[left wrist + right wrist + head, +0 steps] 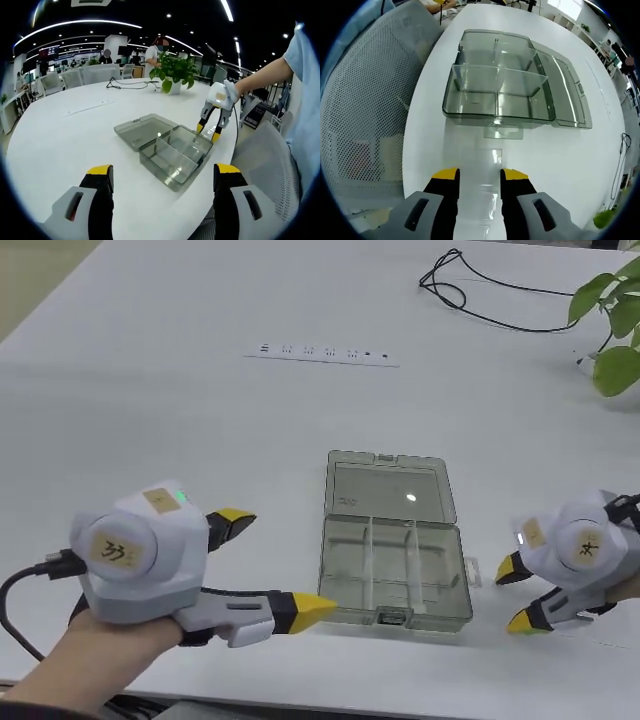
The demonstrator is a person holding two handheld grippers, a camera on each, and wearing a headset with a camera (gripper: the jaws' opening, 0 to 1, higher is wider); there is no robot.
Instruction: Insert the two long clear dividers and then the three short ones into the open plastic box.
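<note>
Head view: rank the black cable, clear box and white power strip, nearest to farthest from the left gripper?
1. Clear box, right of the left gripper.
2. White power strip, mid-table.
3. Black cable, far right.

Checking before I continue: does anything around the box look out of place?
One clear divider lies flat on the table just outside the open box, on the side facing the right gripper, rather than slotted inside. Nothing else stands out.

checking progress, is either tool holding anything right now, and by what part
Nothing is held: the left tool and the right tool both stand open, short of the box.
</note>
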